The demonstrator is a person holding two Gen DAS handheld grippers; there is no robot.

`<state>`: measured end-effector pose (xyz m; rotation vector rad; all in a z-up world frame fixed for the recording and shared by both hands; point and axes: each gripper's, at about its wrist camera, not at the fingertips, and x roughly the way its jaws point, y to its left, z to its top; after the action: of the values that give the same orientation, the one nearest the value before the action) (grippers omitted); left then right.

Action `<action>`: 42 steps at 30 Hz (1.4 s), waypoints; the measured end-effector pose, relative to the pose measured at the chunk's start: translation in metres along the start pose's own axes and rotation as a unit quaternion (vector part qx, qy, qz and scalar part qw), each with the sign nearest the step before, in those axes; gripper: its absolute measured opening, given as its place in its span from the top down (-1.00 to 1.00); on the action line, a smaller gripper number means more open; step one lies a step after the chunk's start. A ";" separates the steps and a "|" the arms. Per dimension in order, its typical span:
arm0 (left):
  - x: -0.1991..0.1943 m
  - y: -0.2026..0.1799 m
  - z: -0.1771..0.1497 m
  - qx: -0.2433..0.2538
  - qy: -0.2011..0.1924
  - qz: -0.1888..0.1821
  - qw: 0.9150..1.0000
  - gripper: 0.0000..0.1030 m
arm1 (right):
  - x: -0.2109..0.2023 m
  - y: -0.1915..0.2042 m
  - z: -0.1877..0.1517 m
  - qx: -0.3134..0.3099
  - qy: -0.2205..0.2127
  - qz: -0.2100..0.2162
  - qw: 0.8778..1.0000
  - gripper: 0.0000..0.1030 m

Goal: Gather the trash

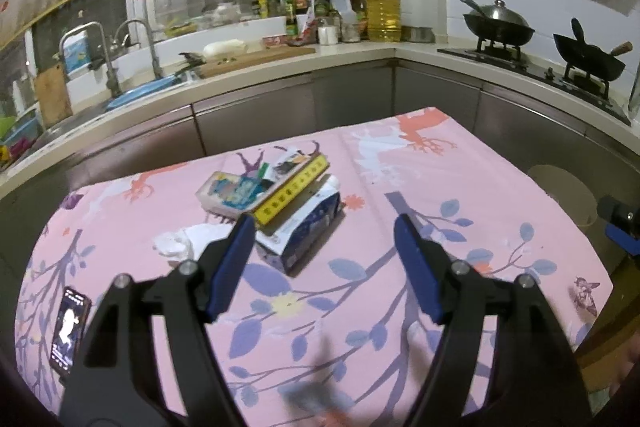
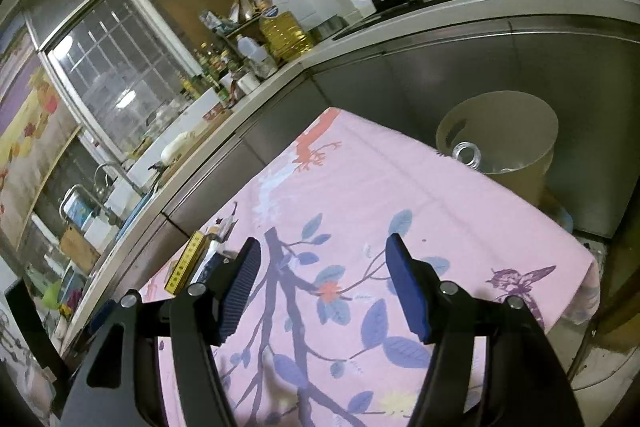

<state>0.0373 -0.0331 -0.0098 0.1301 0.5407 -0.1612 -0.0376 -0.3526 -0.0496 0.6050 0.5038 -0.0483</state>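
Note:
A pile of trash lies on the pink floral tablecloth (image 1: 460, 167): a long yellow box (image 1: 292, 189) on top, a blue and white carton (image 1: 304, 231) under it, a white tray of wrappers (image 1: 236, 191) to the left, and a crumpled white tissue (image 1: 188, 241) in front. My left gripper (image 1: 324, 227) hangs open just short of the pile, nothing between its jaws. My right gripper (image 2: 322, 247) is open over the cloth, empty; the yellow box (image 2: 186, 261) shows at its left. A beige bin (image 2: 512, 147) with a clear bottle (image 2: 466, 153) inside stands beyond the table's far right edge.
A phone (image 1: 68, 331) with a lit screen lies at the table's near left. Behind the table runs a kitchen counter (image 1: 360, 51) with a sink, a cutting board, bottles and a stove with two pans (image 1: 500, 23). The right gripper's tip (image 1: 620, 223) shows at the left wrist view's right edge.

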 end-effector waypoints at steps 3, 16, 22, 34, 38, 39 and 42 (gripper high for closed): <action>-0.002 0.005 -0.003 -0.005 0.007 -0.001 1.000 -0.34 | -0.001 0.008 -0.002 -0.008 0.000 0.004 1.000 -0.21; -0.002 -0.005 -0.022 0.001 0.065 -0.055 0.996 -0.34 | 0.000 0.011 -0.013 -0.014 0.008 0.002 1.000 -0.21; -0.001 -0.018 -0.028 0.015 0.073 -0.059 0.996 -0.34 | 0.001 0.010 -0.016 -0.015 0.009 0.003 1.000 -0.21; 0.001 -0.024 -0.029 0.026 0.075 -0.046 0.996 -0.34 | 0.005 0.001 -0.019 -0.004 0.018 0.006 1.000 -0.21; 0.003 -0.028 -0.030 0.034 0.077 -0.048 0.995 -0.34 | 0.005 -0.001 -0.019 -0.002 0.018 0.005 1.000 -0.21; 0.004 -0.030 -0.030 0.035 0.078 -0.048 0.995 -0.34 | 0.005 -0.002 -0.019 -0.001 0.018 0.005 1.000 -0.21; 0.003 -0.033 -0.030 0.042 0.075 -0.045 0.995 -0.34 | 0.006 -0.004 -0.020 0.003 0.018 0.004 1.000 -0.21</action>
<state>0.0186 -0.0612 -0.0400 0.2011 0.6899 -0.2643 -0.0415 -0.3442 -0.0682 0.6139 0.5372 -0.0314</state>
